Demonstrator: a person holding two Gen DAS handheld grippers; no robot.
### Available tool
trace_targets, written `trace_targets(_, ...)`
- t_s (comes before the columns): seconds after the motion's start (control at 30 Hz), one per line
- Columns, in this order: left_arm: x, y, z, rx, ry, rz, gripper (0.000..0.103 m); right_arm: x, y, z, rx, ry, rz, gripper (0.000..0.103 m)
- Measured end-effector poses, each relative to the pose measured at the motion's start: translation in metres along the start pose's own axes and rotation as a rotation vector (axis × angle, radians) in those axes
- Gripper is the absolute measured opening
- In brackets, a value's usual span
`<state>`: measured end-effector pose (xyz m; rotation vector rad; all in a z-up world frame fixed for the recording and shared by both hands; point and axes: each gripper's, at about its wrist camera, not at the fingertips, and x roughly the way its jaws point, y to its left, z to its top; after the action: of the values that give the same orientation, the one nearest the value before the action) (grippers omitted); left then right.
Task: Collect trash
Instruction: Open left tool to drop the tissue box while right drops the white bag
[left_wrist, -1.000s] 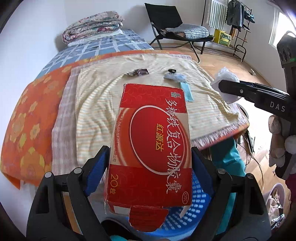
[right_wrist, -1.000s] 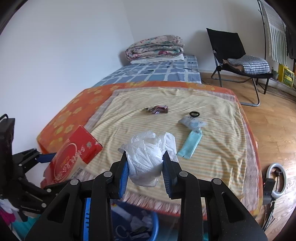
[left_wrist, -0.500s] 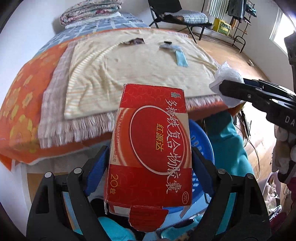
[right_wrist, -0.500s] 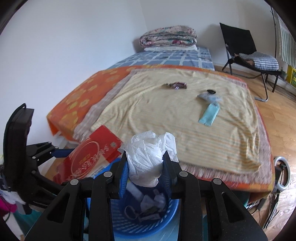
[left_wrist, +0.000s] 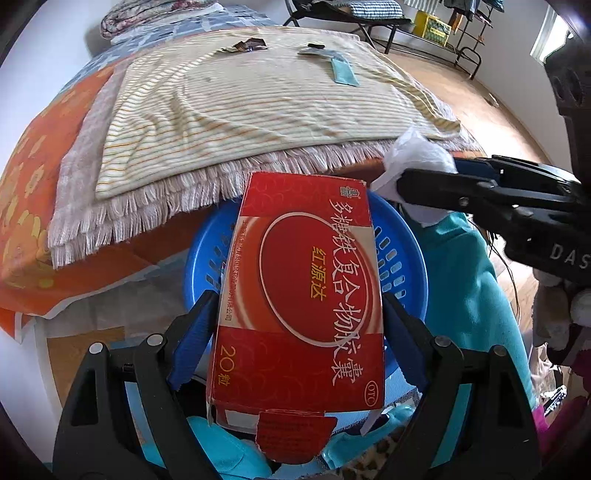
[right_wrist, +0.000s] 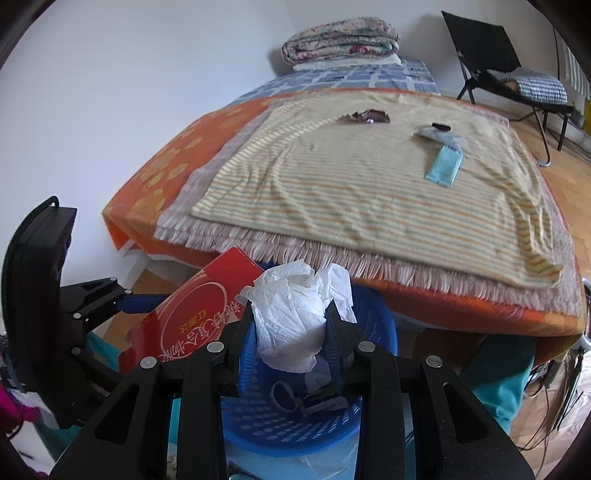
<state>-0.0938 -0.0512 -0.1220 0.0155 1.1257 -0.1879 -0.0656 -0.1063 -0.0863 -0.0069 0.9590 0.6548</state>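
My left gripper (left_wrist: 295, 314) is shut on a flat red medicine box (left_wrist: 299, 295) and holds it above a blue slotted basket (left_wrist: 400, 254). In the right wrist view the same red box (right_wrist: 195, 325) shows at lower left. My right gripper (right_wrist: 290, 325) is shut on a crumpled white tissue (right_wrist: 295, 317) over the blue basket (right_wrist: 291, 424), which holds several bits of trash. The tissue (left_wrist: 417, 155) and right gripper also appear at the right of the left wrist view. A brown wrapper (right_wrist: 369, 117), a clear bag (right_wrist: 439, 136) and a teal packet (right_wrist: 445, 168) lie on the striped blanket (right_wrist: 351, 192).
The bed carries an orange flowered sheet (right_wrist: 177, 166) and folded quilts (right_wrist: 340, 38) at its far end. A black folding chair (right_wrist: 491, 62) stands on the wooden floor at the right. Teal fabric (left_wrist: 465, 288) hangs beside the basket.
Both grippers have sunk and drawn back from over the bed to above the blue basket at its foot. Each keeps its grip on its item.
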Motion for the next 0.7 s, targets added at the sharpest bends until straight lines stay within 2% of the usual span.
trace_targets(0.4, 0.011, -0.004, -0.003, 0.020, 0.021, -0.018, 0.088, 0.032, -0.011, -0.015, 0.048, 0.078, 0.030, 0.031)
trace_targets(0.7, 0.015, 0.004, 0.000, -0.010, 0.023, -0.011, 0.088, 0.045, -0.023, -0.019, 0.080, 0.108, 0.032, 0.033)
